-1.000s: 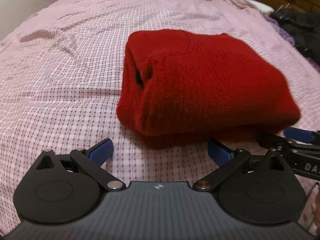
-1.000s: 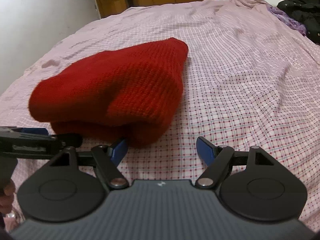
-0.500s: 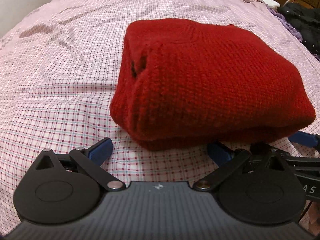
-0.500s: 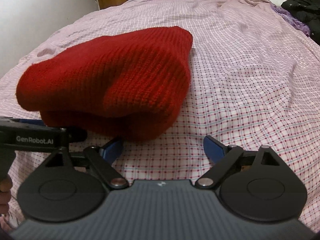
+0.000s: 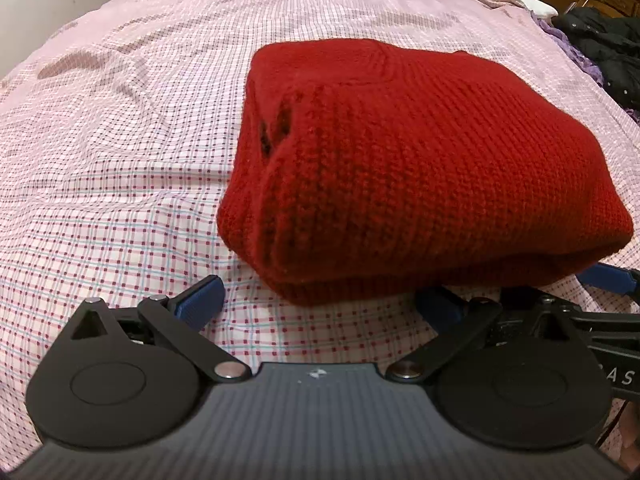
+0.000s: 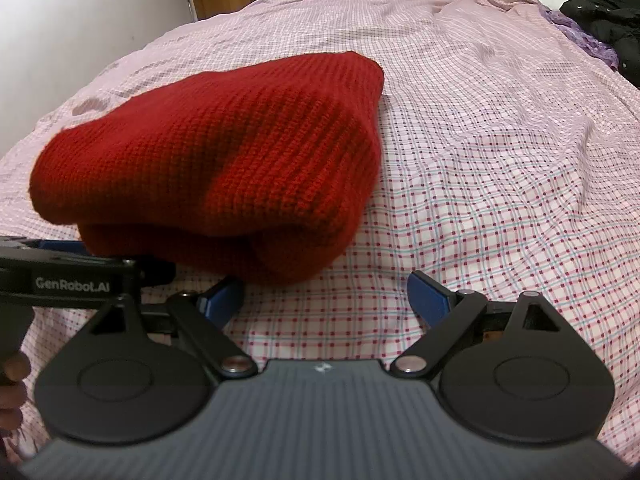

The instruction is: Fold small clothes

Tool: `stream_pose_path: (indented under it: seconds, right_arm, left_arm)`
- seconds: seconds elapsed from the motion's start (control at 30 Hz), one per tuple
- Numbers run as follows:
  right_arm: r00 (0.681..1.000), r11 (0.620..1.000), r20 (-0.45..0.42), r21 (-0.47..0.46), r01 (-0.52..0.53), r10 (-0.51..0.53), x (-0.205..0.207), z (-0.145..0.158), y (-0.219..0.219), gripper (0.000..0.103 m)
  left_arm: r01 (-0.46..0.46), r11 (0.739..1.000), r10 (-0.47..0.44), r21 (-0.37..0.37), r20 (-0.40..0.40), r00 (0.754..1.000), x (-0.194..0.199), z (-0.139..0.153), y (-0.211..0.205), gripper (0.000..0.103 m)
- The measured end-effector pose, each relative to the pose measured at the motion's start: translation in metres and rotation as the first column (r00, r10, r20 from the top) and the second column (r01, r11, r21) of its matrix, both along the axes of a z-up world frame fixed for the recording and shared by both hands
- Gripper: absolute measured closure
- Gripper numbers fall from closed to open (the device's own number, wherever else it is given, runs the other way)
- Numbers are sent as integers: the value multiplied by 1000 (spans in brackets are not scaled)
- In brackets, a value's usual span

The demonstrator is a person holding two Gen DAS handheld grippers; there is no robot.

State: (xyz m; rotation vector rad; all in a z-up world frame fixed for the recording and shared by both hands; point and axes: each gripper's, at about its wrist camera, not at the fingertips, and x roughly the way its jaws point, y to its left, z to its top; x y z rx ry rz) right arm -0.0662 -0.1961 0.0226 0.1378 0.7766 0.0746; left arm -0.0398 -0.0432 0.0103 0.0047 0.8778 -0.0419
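- Folded red knit sweater (image 5: 420, 168) lying centre-right of the left wrist frame, centre-left of the right wrist frame, on the bed (image 5: 120, 140).
- Left gripper (image 5: 320, 304) at lower frame, blue fingers (image 5: 200, 300) spread apart, empty, just short of the sweater's near edge.
- Right gripper (image 6: 326, 294) likewise spread wide, holding nothing.
- Dark clothes (image 6: 608, 16) heaped at upper right.

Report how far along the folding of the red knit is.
Done: the red knit garment lies on the checked bedsheet as a compact, layered bundle. In hand: nothing; the left gripper and right gripper are both open at its near edge, pads off the fabric. Left: perhaps tidying the loose corner; dark clothes at the bed's far edge look unfolded.
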Motion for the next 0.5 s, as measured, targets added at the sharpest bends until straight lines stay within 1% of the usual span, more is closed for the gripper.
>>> stream_pose_path:
  seconds: [0.5]
  right_arm:
    - [1000,1000,0,0,0,0,0,0,0,11]
  left_arm:
    - [0,1000,0,0,0,1000,3,-3,3,0]
